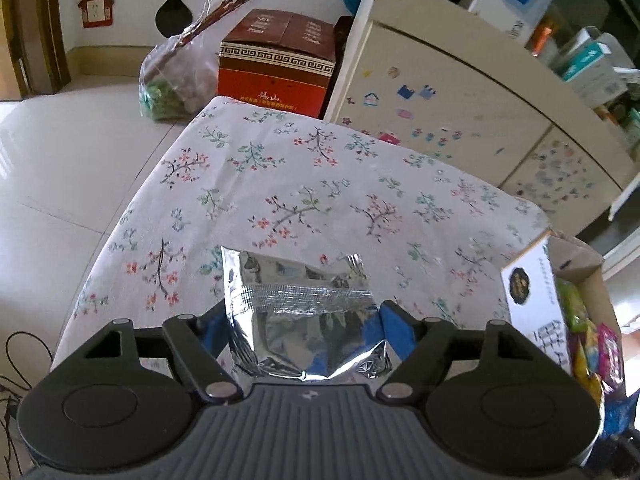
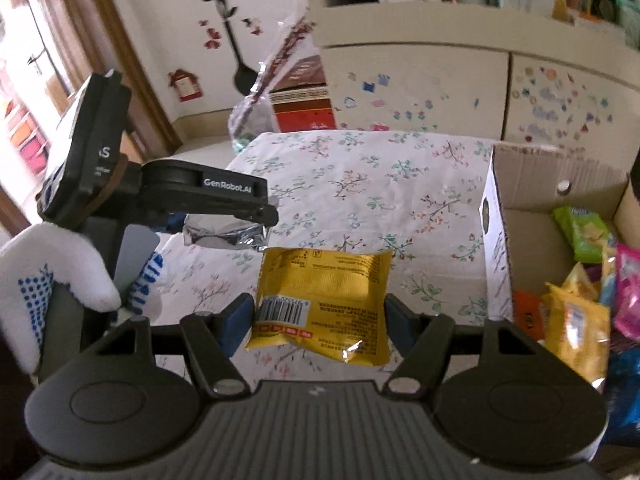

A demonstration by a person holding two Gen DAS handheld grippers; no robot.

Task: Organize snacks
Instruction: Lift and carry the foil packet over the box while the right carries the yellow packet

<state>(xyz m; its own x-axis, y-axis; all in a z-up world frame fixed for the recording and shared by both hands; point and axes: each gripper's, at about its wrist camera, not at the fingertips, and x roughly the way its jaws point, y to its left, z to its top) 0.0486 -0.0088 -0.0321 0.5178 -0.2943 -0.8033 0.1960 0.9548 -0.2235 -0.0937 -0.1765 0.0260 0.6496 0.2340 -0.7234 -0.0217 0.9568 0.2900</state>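
Note:
My left gripper (image 1: 302,326) is shut on a silver foil snack packet (image 1: 304,312) and holds it above the floral tablecloth (image 1: 304,184). The same packet (image 2: 228,236) shows in the right wrist view, held by the left gripper (image 2: 256,216) at the left. My right gripper (image 2: 318,316) is shut on a yellow snack packet (image 2: 324,300) with a barcode, above the table near its front. A cardboard box (image 2: 532,176) with several coloured snack packets (image 2: 580,280) stands at the right; it also shows in the left wrist view (image 1: 536,292).
A red-brown carton (image 1: 276,64) and a clear plastic bag (image 1: 172,80) stand on the floor beyond the table's far edge. A cream cabinet with stickers (image 1: 460,104) runs behind the table. White tiled floor (image 1: 60,152) lies to the left.

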